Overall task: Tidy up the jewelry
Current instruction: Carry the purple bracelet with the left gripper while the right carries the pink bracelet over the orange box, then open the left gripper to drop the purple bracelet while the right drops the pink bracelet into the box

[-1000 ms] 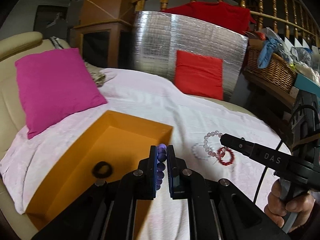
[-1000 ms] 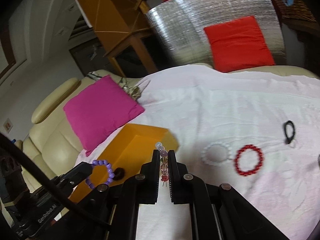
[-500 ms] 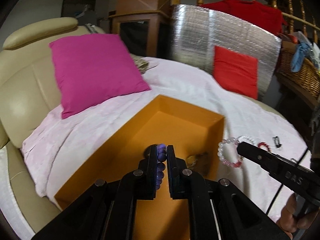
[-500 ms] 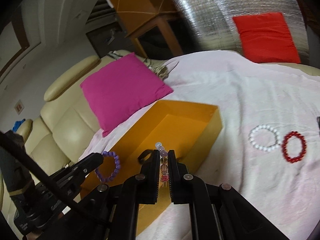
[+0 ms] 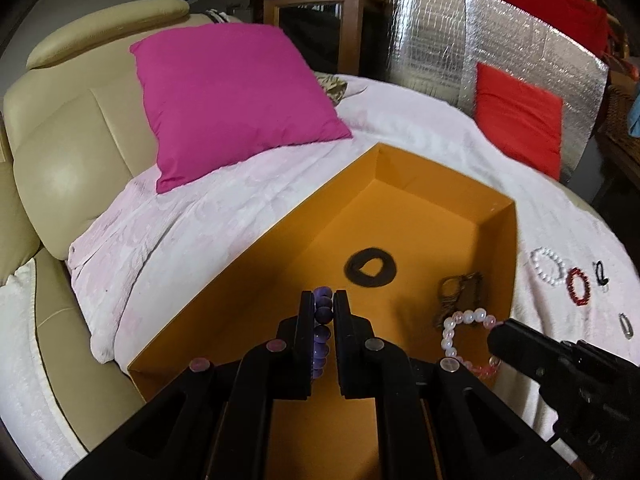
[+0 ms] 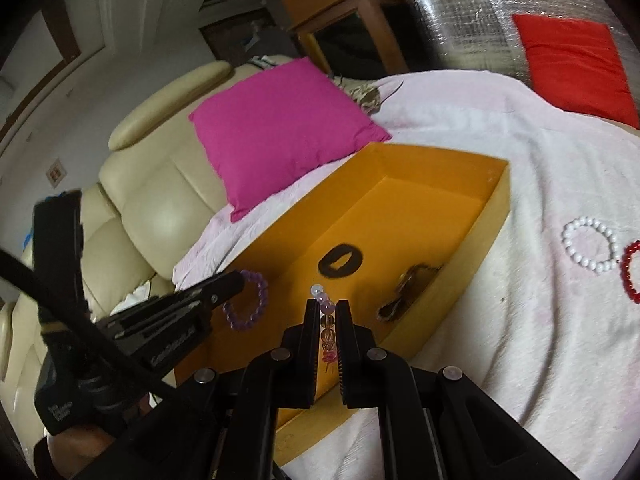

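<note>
An orange box (image 5: 400, 208) (image 6: 494, 204) lies on the pale pink cloth. Inside it rest a black hair ring (image 5: 370, 266) (image 6: 341, 261) and a brownish metal piece (image 5: 460, 292) (image 6: 408, 288). My left gripper (image 5: 323, 312) is shut on a purple bead bracelet (image 5: 322, 320) (image 6: 246, 304) and hangs over the box's near left part. My right gripper (image 6: 325, 312) is shut on a pale pink bead bracelet (image 6: 326, 312) (image 5: 464, 334) above the box's near right side. On the cloth to the right lie a white bead bracelet (image 5: 547, 266) (image 6: 588, 244), a red bead bracelet (image 5: 578, 286) (image 6: 630, 276) and a small black ring (image 5: 600, 272).
A magenta cushion (image 5: 232, 100) leans on the cream sofa back (image 5: 72, 140) left of the box. A red cushion (image 5: 516, 116) stands against a silver foil panel (image 5: 460, 52) behind. A small metal clip (image 5: 625, 325) lies at the cloth's right edge. A hand (image 6: 80, 440) grips the left tool.
Both grippers have swung left and down from the loose bracelets to above the orange box, each still holding its bracelet. The box now fills the middle of both views.
</note>
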Available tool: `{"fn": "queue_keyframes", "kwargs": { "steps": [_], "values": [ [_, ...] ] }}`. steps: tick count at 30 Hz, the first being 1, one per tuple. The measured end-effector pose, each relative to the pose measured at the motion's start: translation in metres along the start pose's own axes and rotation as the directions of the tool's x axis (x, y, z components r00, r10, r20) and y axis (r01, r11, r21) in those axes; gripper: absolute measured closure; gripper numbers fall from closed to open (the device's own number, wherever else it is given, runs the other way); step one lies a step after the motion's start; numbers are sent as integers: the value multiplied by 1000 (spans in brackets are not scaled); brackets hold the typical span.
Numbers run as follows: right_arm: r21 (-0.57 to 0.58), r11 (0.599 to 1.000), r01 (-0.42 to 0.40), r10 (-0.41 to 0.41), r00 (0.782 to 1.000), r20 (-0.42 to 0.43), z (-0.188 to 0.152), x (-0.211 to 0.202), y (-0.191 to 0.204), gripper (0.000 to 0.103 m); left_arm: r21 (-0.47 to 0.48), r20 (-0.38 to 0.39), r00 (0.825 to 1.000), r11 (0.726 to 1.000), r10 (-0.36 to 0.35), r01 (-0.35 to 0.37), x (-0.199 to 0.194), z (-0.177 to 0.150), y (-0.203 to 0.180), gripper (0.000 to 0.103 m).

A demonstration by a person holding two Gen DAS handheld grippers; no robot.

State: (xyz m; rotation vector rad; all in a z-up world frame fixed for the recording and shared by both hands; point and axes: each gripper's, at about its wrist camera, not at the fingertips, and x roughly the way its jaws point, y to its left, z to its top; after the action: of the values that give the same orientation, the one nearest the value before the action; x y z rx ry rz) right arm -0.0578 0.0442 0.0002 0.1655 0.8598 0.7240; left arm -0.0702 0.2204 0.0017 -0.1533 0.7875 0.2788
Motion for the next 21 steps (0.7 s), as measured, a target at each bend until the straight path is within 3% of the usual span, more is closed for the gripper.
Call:
{"fn": "queue_keyframes", "kwargs": {
  "steps": [13, 18, 21],
  "values": [
    [-8, 1000, 0, 0, 1000, -25, -5, 3, 1, 93, -7, -51, 994, 995, 100, -100, 18, -2, 6, 92],
    [13, 1000, 25, -24, 1000, -9, 0, -10, -11, 93, 14, -7, 989, 989, 146, -146, 11, 1, -3, 46],
    [47, 998, 42, -41, 999, -14, 3, -20, -25, 93, 24, 39, 987, 987, 158, -159, 5, 3, -10, 43]
  ]
}}
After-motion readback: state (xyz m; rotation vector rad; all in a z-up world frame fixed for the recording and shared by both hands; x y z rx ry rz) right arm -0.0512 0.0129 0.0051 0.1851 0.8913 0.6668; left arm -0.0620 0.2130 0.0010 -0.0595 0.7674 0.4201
